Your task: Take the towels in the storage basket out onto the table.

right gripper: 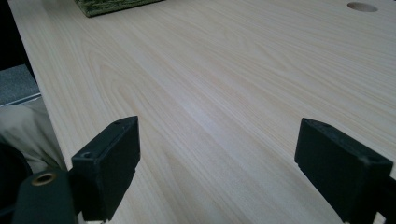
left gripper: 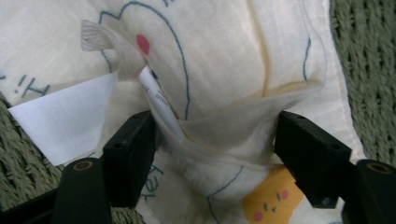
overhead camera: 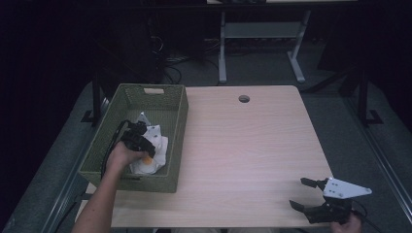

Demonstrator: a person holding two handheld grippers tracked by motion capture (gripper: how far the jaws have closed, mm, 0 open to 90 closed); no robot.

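Left gripper [left gripper: 215, 140], jaws spread astride a raised fold of printed cloth [left gripper: 224, 60] in the woven basket [overhead camera: 160, 99], should pinch fabric, not paper tag [left gripper: 60, 119] (right gripper [right gripper: 217, 163] idle, jaws spread).

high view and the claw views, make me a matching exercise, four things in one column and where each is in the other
Things:
1. left claw
2. right claw
3. cloth
4. round hole

Places:
A. far edge of the table
B. lying in the green basket
C. open around a fold of cloth
D. open at the table's near right corner

Pairs: 1-C, 2-D, 3-B, 4-A
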